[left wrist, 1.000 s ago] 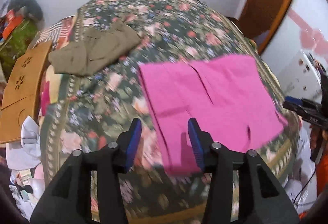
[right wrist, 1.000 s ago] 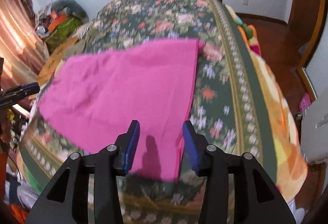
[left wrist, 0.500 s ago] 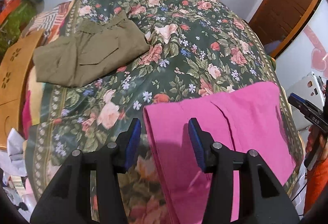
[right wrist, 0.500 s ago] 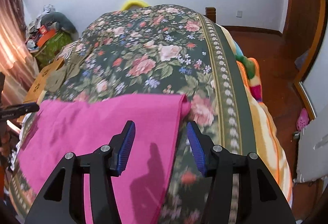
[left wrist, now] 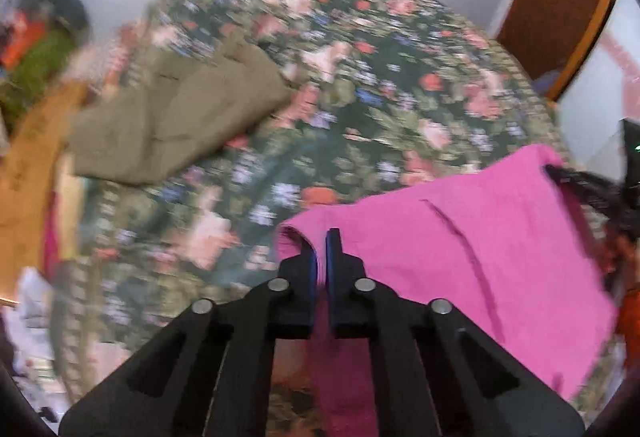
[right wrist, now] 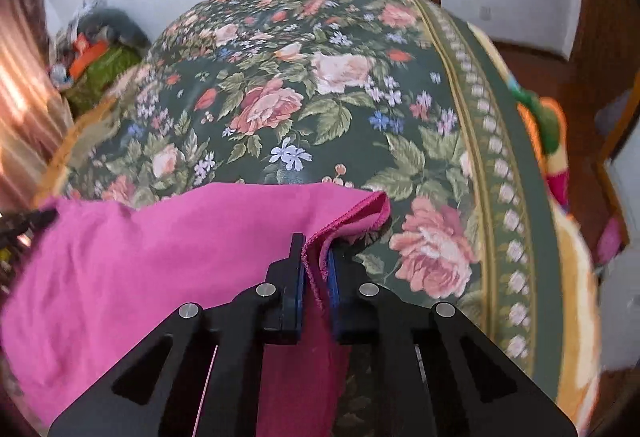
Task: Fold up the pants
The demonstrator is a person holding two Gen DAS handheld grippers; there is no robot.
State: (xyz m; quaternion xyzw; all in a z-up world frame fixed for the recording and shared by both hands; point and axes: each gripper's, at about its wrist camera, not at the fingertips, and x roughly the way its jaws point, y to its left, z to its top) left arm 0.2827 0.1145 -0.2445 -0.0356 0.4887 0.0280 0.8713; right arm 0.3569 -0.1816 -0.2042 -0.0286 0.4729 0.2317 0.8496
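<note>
The left gripper (left wrist: 322,257) is clamped on a corner of the pink pants (left wrist: 480,237), lower centre of frame. The right gripper (right wrist: 316,269) pinches the opposite hemmed corner. The pants lie on the floral bedspread (right wrist: 320,97). An olive garment (left wrist: 172,117), blurred and apparently folded, lies upper left.

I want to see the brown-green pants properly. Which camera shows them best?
The left wrist view. There the olive pants lie folded on the flowered bedspread, whole but blurry. The right wrist view shows only a smeared olive sliver at the bed's left edge.
</note>
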